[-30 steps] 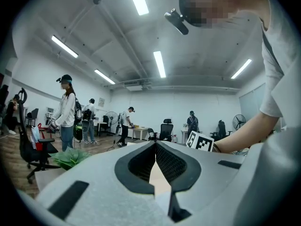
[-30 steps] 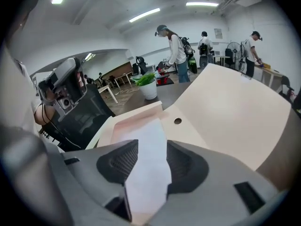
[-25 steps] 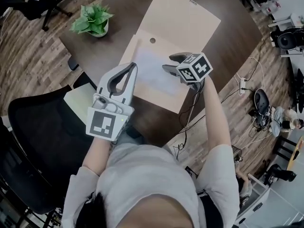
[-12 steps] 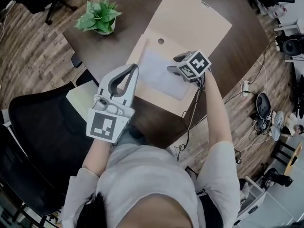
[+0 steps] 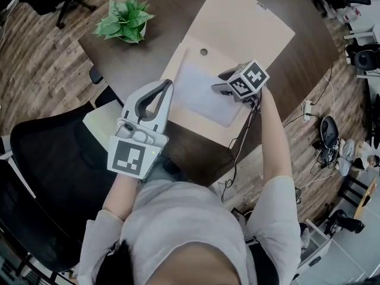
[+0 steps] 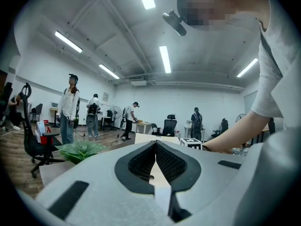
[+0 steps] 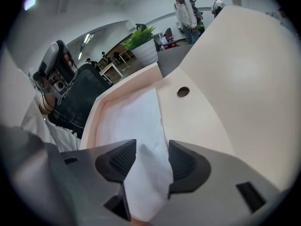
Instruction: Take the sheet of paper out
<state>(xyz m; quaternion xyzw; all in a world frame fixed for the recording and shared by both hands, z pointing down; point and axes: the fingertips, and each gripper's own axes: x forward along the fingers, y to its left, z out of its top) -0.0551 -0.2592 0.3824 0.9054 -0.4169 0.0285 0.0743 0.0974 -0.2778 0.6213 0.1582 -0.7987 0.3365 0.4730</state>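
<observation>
Right tool (image 7: 148, 157) has tipped down over the sheet, and its jaws have just been opening. They now stand wide apart. Sheet of paper (image 7: 131, 121) shows between the jaws, its near corner slightly rucked, and neither pad presses on it. Reads as lined up for a pinch, with no grip yet.

In the head view the right tool (image 5: 225, 83) sits at the sheet's right edge, centre of frame. Sheet (image 5: 202, 94) not yet out: it lies flat in the lower half of the open tan folder (image 5: 249, 22), below the punched hole.

Left tool (image 6: 155, 144) has jaws together and nothing between them. It hangs level at the folder's left edge (image 5: 166, 85), little changed. It could steady the folder during the pull.

Surface (image 5: 119, 58) is dark brown, with a potted plant (image 5: 124, 21) at upper left.

Room: wood-plank floor (image 5: 35, 64), black office chair (image 5: 53, 171) at lower left. Several people stand far off in the left gripper view.
</observation>
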